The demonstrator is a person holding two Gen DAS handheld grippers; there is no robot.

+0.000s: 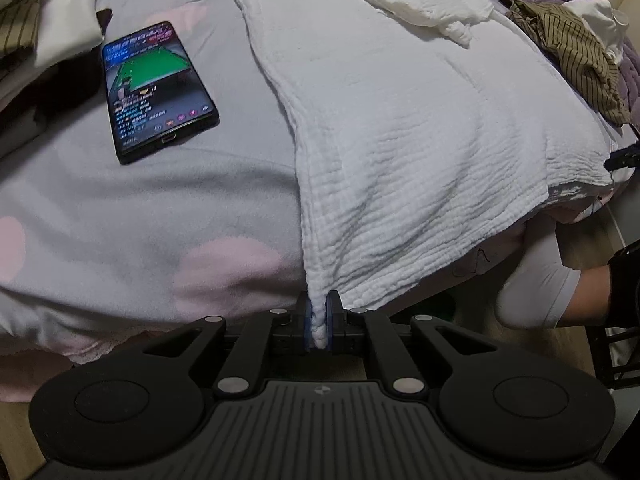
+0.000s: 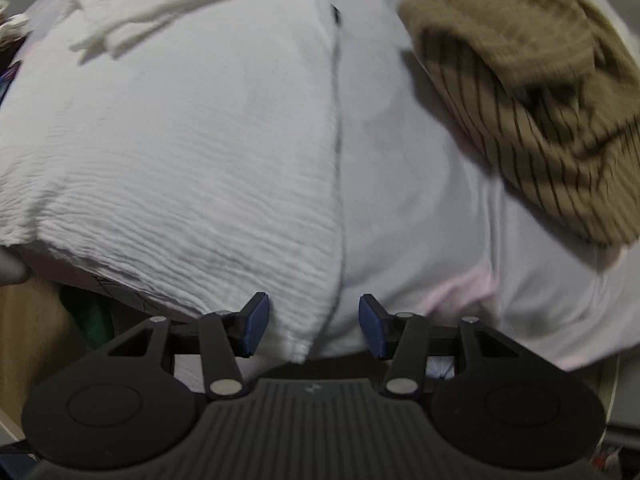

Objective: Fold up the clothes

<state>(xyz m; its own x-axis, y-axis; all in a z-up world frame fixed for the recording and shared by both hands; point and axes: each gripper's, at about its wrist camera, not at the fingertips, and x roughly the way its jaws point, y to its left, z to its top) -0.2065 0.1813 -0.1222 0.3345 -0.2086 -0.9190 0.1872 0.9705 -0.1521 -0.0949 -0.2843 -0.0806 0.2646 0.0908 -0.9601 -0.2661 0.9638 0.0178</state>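
The white crinkle-gauze garment [image 1: 420, 128] lies spread across the bed [image 1: 100, 216], filling the centre and right of the left wrist frame; its near edge hangs over the bed's edge at lower centre.

**Tool state**
- The left tool [image 1: 319, 326] is clamped on the garment's near left corner; a bunch of cloth shows between its blue pads.
- The right tool [image 2: 313, 328] stands with its jaws apart. The garment's near right corner [image 2: 298, 344] hangs between the pads, which do not touch it.

**Step in hand, as judged:** securing both near corners before a fold is carried across.

**Procedure**
1. Close the right tool on the hem itself, not on the bedsheet behind it.
2. Take all layers of the corner; the gauze is loose and a single layer would slip.
3. Keep both tools level so the near edge stays straight.
4. Lift evenly, with light tension between the corners.

**Cautions**
- The phone [image 1: 156, 88] lies on the bed at upper left, just beside the garment's left edge; keep cloth from dragging it.
- The brown striped shirt [image 2: 532, 92] lies crumpled at upper right; keep the fold clear of it.
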